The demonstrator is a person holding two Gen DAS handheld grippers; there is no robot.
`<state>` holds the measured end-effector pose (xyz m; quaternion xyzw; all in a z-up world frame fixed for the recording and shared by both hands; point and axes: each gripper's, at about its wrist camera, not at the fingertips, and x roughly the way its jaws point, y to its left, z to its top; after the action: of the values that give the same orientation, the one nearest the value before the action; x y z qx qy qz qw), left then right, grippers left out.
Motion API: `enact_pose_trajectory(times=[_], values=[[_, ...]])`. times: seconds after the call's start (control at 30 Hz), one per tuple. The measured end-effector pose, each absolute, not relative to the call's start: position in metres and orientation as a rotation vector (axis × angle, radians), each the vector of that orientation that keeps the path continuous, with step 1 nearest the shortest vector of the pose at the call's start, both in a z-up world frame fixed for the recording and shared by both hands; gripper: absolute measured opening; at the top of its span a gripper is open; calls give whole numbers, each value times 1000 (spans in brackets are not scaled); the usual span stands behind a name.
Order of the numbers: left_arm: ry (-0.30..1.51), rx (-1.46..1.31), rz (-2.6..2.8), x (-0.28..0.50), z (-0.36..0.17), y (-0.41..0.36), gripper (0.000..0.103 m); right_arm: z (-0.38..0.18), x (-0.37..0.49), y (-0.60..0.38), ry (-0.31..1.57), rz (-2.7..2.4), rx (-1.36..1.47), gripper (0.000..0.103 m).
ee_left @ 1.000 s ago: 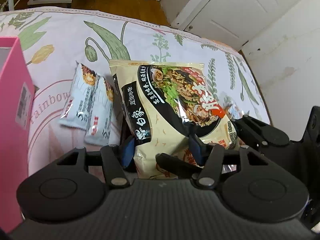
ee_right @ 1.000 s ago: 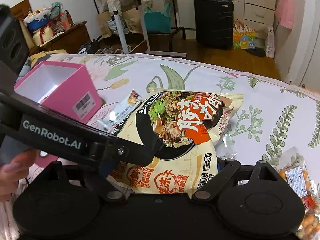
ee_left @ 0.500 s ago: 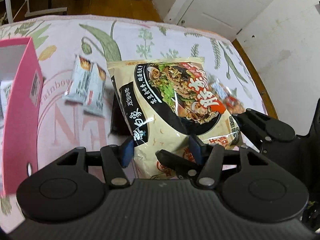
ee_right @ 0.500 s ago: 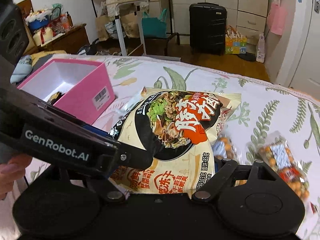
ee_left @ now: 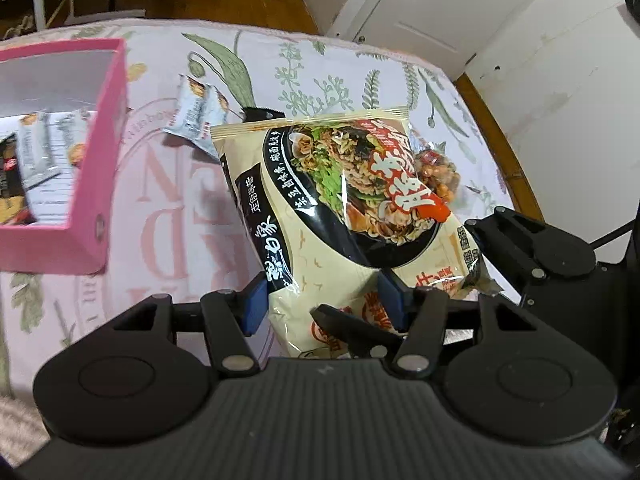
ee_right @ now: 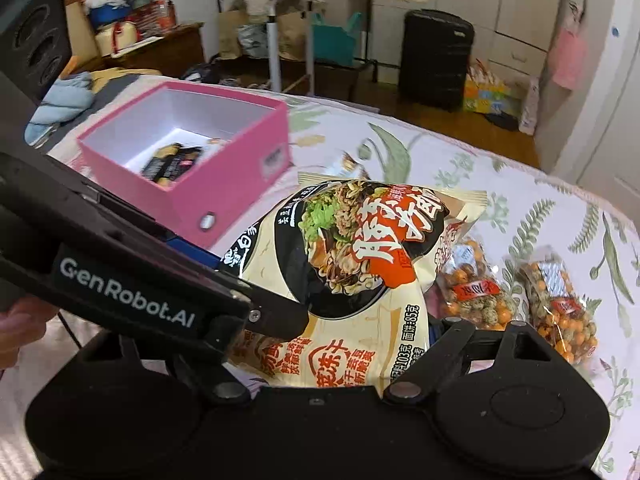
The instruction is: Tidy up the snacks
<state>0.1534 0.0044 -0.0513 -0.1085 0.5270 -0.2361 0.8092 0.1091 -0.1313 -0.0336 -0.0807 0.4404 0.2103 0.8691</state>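
both grippers hold the noodle bag (ee_left: 340, 208) up off the bench. left gripper (ee_left: 326, 302) and right gripper (ee_right: 332, 344) pinch its bottom edge. the bag looks light, crinkly and slippery, so grip the flat edge. the pink box (ee_right: 224, 184) is near.
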Motion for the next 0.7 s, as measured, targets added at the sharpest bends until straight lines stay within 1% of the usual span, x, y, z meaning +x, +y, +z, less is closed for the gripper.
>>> enact_pose_trajectory(times=[0.27, 0.43, 0.57, 0.7], values=[[1103, -220, -423, 140, 1, 56, 55, 11, 109, -80, 870, 524, -167, 88], [1045, -187, -337, 144, 29, 103, 56, 24, 125, -39, 807, 590, -111, 88], [1013, -208, -291, 153, 31, 144, 56, 22, 145, -5, 766, 653, -142, 88], [1004, -226, -248, 174, 20, 178, 56, 10, 173, 16, 771, 712, -86, 88]])
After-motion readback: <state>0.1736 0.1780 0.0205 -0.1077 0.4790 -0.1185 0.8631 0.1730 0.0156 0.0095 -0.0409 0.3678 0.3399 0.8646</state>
